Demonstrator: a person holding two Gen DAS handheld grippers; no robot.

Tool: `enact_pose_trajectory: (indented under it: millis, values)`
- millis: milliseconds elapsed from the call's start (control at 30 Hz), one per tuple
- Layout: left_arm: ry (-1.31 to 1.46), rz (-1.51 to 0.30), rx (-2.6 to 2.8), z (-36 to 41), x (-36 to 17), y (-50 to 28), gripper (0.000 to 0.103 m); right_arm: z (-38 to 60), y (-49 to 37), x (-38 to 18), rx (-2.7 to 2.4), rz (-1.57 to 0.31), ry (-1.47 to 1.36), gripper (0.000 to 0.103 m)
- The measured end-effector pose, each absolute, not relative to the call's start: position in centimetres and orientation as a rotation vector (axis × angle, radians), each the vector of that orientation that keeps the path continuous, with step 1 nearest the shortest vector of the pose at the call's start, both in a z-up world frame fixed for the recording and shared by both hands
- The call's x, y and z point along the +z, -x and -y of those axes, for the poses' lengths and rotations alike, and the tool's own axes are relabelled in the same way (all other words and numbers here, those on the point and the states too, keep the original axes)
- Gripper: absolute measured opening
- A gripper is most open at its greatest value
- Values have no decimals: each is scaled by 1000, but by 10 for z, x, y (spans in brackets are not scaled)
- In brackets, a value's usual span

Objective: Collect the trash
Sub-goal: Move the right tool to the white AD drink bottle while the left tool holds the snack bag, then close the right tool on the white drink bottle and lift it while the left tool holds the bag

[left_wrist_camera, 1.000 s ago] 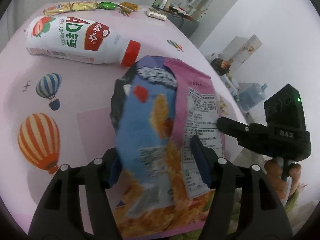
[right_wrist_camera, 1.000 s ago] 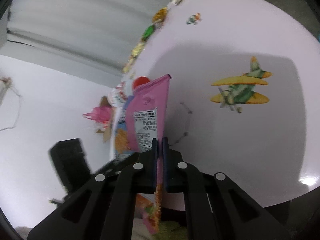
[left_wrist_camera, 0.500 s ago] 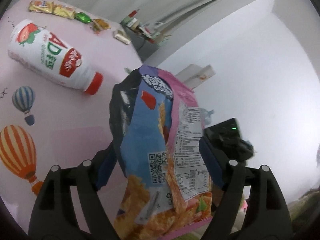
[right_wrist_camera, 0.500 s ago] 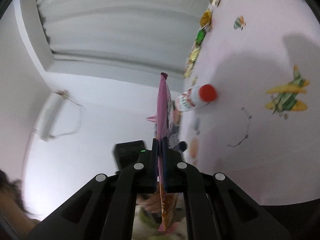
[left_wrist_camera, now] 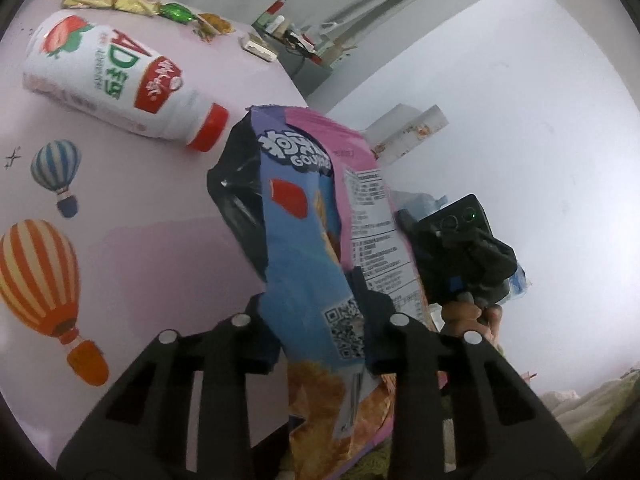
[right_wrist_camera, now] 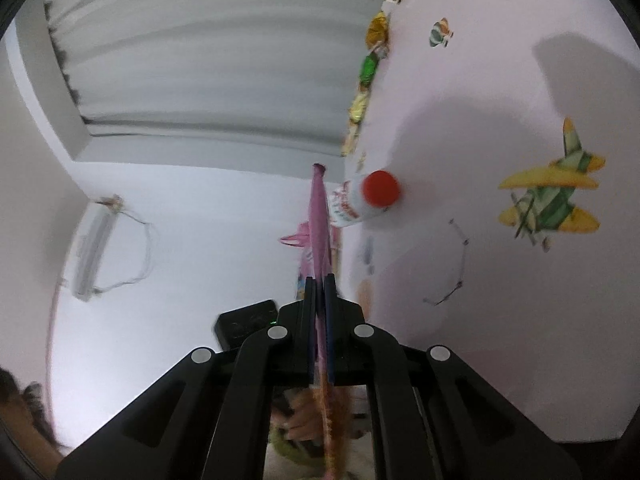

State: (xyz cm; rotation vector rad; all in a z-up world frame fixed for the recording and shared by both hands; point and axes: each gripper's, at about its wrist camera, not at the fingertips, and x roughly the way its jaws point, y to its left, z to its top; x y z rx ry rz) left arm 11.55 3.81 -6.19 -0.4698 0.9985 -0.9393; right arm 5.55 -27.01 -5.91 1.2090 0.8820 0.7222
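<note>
A blue and pink snack bag stands upright over the table's near edge, torn open at the top. My left gripper has the bag between its jaws; they are closing and both fingers touch its sides. In the right wrist view the bag shows edge-on, and my right gripper is shut on its pink side seam. A white milk-drink bottle with a red cap lies on its side on the pink table. The bottle also shows beyond the bag in the right wrist view.
Several candy wrappers and a small white pack line the table's far edge. A cluttered shelf stands past the far corner, and a cardboard box stands by the wall. A hand shows below the bag.
The bag has come up from lying over the table to standing upright. The left jaws widened, then narrowed onto it. The right gripper swung with it, still shut on the seam.
</note>
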Motion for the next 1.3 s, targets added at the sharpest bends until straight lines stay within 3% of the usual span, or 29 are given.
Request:
enact_pose_trajectory:
  millis: [400,433,500,633,800,867,1133,1300]
  values:
    - [456,-971,-801,-81,-60,-104,11,204,-103,-38,664,-1057,-805,8]
    - [467,-967,-782,-89,-60,-103,11,196,-107,-34,661,-1072,-742,12]
    - [486,-959,-756,-103,-60,-101,11,183,-120,-22,610,-1077,-606,40]
    - [514,-947,-677,-140,-61,-92,11,162,-148,6,565,-1015,-404,51]
    - [528,-947,-550,-181,-67,-86,11,97,-195,33,590,-967,-86,80]
    - [537,-957,-510,-192,-70,-86,11,59,-214,31,609,-973,73,86]
    - [563,-992,-455,-204,-87,-87,11,-7,-259,-24,599,-1149,327,87]
    - [506,-989,-472,-192,-87,-90,11,19,-253,-35,566,-1183,236,80]
